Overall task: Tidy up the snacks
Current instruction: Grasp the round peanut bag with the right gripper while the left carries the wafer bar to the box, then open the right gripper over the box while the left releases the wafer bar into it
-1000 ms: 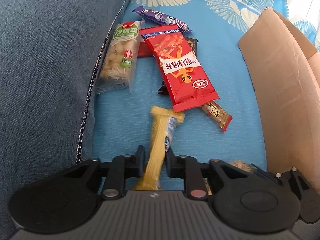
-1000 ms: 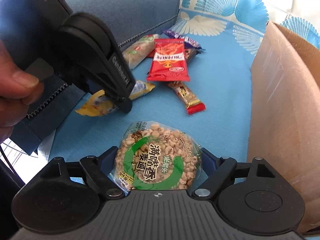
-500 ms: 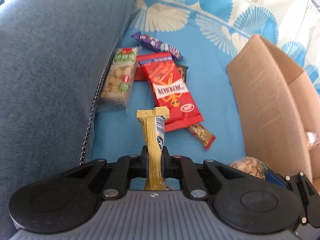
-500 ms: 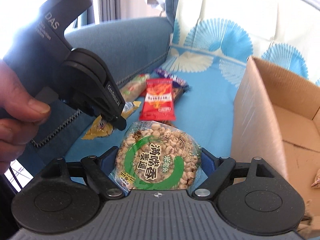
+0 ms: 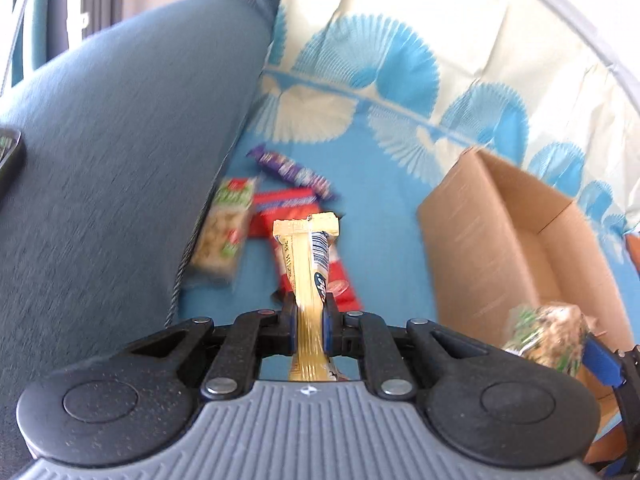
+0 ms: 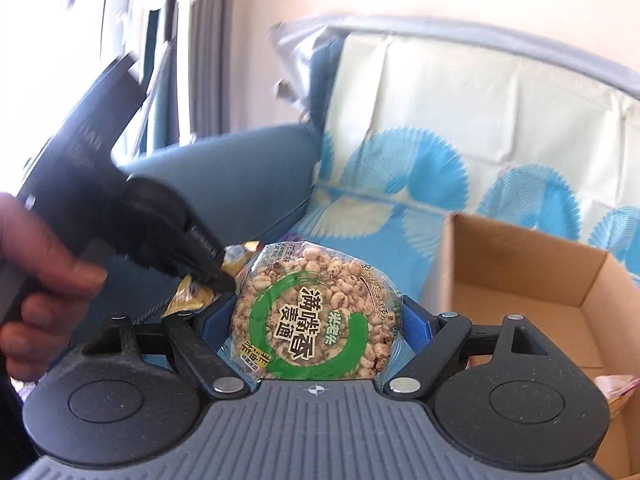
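Note:
My left gripper [image 5: 308,324] is shut on a thin yellow snack bar [image 5: 306,264] that stands upright between its pads, lifted above the blue sofa cover. Held wide, my right gripper [image 6: 316,320] is shut on a round puffed-grain cake pack [image 6: 316,312] with a green ring label. That pack [image 5: 548,336] also shows at the right edge of the left wrist view, over the open cardboard box [image 5: 520,232]. The box [image 6: 532,280] sits to the right. The left gripper [image 6: 218,280] with a hand [image 6: 44,280] on its handle is at the left of the right wrist view.
On the cover lie a red packet [image 5: 340,276], a clear pack with green label [image 5: 224,232], a purple bar [image 5: 292,170] and another red pack [image 5: 280,200]. A blue sofa arm [image 5: 120,160] rises at the left. A pink wrapper [image 6: 612,388] lies in the box.
Both grippers have risen with their snacks and tilted up, so more of the sofa back and the box's inside shows. The yellow bar left the cover and the left jaws closed tight on it.

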Demonstrator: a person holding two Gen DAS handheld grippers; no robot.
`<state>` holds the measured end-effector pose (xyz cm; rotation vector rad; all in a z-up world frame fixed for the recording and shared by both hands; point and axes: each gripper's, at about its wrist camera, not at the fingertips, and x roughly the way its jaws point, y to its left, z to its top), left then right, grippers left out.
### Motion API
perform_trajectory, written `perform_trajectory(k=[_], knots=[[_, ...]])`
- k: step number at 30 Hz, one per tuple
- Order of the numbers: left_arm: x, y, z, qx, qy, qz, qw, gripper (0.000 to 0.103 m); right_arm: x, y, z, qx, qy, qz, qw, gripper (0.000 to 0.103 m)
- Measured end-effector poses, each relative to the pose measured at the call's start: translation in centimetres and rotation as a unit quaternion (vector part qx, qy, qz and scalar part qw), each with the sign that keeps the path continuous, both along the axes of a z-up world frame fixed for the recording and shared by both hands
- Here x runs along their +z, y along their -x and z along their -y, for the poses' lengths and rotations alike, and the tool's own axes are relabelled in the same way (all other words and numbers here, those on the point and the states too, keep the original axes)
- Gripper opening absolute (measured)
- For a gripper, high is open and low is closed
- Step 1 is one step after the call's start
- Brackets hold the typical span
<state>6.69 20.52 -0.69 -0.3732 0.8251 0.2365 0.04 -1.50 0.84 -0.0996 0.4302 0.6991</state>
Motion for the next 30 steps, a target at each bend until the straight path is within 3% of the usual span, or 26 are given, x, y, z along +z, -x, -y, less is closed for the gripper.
perform_trajectory(k=[13, 24, 30], knots=[[4.1, -2.2, 6.8, -0.045, 0.008, 0.110, 0.9929, 0.012, 2.5, -3.7, 7.3, -0.094, -0.038, 0.011, 0.995, 0.085], [4.3, -4.7, 13.6, -0.105, 0.028, 0.146, 0.9833, 0.012, 0.9, -7.2, 14.1, -0.206, -0.035, -0.032, 0.977, 0.085], [3.7, -5.8, 17.2, -0.149, 0.020, 0.146, 0.9778, 0.012, 0.5, -7.4, 15.9, -0.237, -0.030, -0.033, 0.970, 0.085]])
